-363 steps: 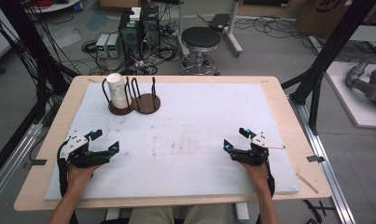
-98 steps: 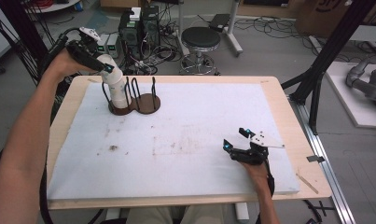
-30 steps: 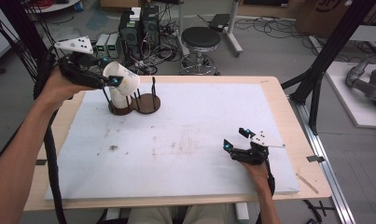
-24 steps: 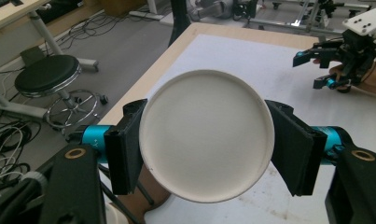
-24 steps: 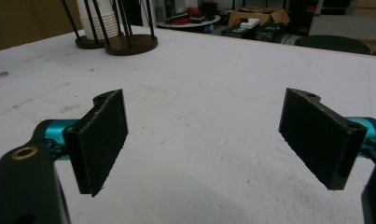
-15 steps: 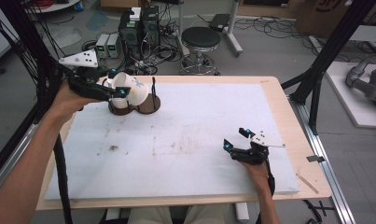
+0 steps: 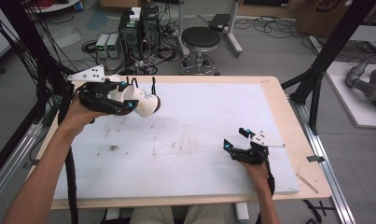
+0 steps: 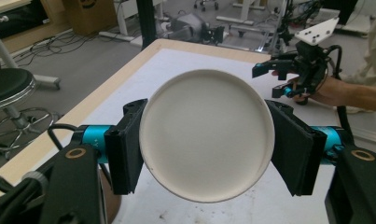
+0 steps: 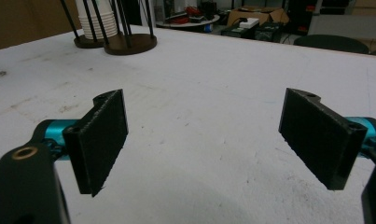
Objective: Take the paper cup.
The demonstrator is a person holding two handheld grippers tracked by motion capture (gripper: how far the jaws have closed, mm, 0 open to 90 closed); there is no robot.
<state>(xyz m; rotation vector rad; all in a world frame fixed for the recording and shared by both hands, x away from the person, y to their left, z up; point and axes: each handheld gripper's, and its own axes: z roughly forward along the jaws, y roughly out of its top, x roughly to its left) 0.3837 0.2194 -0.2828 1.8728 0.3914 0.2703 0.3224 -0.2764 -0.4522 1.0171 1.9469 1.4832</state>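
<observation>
In the high view, your left gripper [image 7: 125, 97] sat in the upper left of the frame, raised above the far left part of the white table top [image 7: 190, 140], and its jaws were clamped on a white paper cup [image 7: 141, 100] that lay tipped on its side, its base pointing toward the middle of the frame. In the left gripper view that cup [image 8: 207, 134] sat in the centre of the frame, its round bottom facing the camera and a black pad pressed against each side; your other hand with the right gripper [image 8: 303, 65] showed in the upper right of that frame, well apart from the cup. In the high view your right gripper [image 7: 247, 148] rested low on the table in the lower right of the frame, with its jaws spread wide and nothing between them; the right gripper view showed the two black pads far apart over bare white surface. In the upper left of that view stood a stack of white cups [image 9: 98, 18] inside a black wire holder [image 9: 129, 42] on a dark round base, with a second such base just beside it.
</observation>
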